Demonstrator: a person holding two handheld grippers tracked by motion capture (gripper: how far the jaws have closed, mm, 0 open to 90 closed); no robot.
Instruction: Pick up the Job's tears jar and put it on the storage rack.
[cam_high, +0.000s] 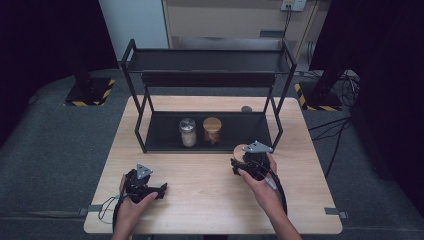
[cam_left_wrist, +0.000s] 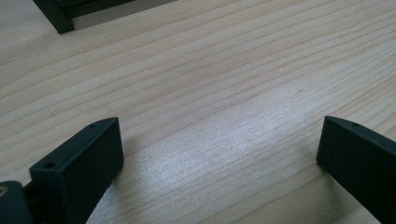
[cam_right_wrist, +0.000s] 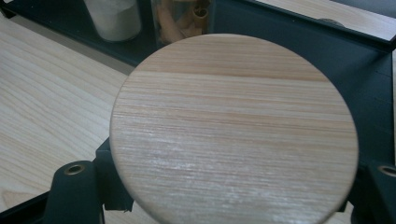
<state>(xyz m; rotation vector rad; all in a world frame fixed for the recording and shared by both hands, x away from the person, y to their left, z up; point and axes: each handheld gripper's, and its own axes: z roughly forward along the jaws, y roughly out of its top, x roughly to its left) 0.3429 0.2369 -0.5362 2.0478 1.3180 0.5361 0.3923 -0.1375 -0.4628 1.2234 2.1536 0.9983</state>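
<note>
A round wooden lid sits between the jaws of my right gripper, which is shut on it; whatever lies under the lid is hidden. In the high view the lid and right gripper are at the front right of the black rack, just before its bottom shelf. My left gripper rests on the table at the near left. In the left gripper view it stands open with bare wood between its fingers.
Two jars stand on the rack's bottom shelf: one metal-lidded with white contents, one wooden-lidded with brown sticks. A small dark round thing lies behind the rack. The upper shelf is bare.
</note>
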